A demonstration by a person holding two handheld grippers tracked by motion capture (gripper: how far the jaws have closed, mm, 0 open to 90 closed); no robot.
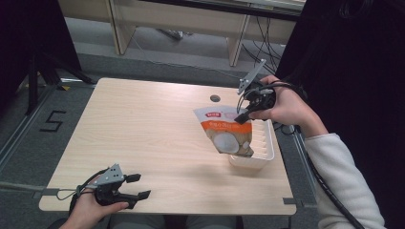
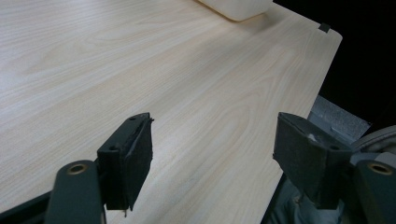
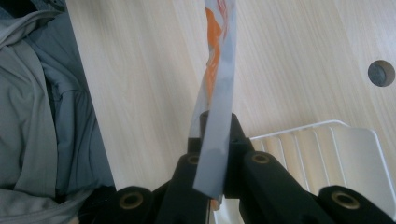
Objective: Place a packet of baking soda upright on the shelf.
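A white and orange snack pouch with a coconut picture hangs tilted from my right gripper, which is shut on its top edge. The pouch's lower end sits over the left part of a white ribbed tray; whether it touches the tray I cannot tell. In the right gripper view the pouch shows edge-on, pinched between the jaws of my right gripper, with the tray to the right. My left gripper rests at the table's near left, open and holding nothing.
The light wooden table has a round cable hole behind the pouch. The tray's corner shows far off in the left gripper view. The person's grey clothing lies past the table's edge.
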